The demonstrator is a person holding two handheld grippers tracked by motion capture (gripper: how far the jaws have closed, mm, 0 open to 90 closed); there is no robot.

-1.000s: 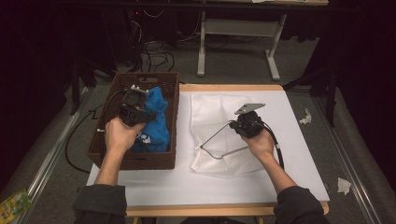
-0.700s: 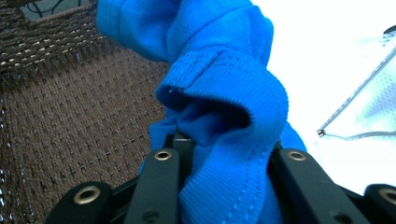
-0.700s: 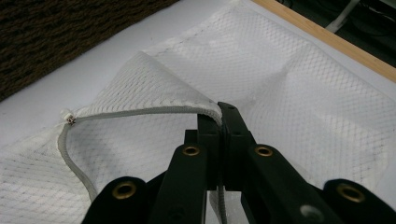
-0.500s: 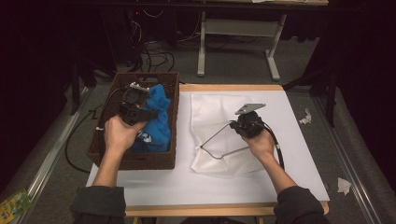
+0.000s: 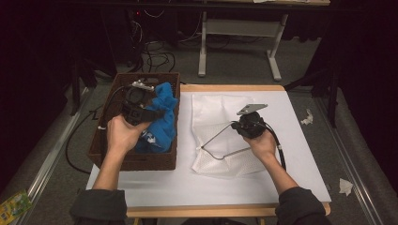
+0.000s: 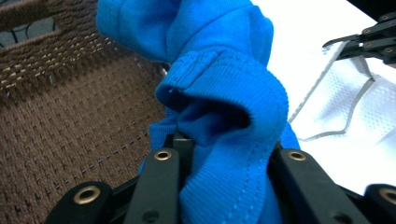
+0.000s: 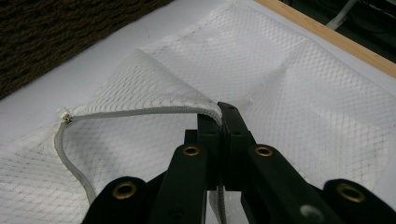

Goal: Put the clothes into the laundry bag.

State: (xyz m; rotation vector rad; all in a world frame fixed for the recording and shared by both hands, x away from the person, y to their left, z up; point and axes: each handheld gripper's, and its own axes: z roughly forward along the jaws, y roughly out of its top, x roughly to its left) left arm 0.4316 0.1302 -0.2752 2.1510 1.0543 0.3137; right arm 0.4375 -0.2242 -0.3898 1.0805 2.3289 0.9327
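High view: one brown wicker basket (image 5: 105,140) at the table's left edge, one blue garment (image 5: 159,123) bunched inside, its lower folds hidden behind the left gripper (image 5: 137,108) and hand; jaw tips buried in cloth. One white mesh laundry bag (image 5: 220,123) flat on the white table cover (image 5: 300,154), its zipper edge lifted by the right gripper (image 5: 248,125); pinch point too small to make out. Left gripper view: jaws narrowly parted, clamped on a thick fold of the blue garment, tips hidden by fabric, basket weave behind. Right gripper view: jaws fully closed, pinching the bag's grey zipper (image 7: 140,112) edge; bag cut off below.
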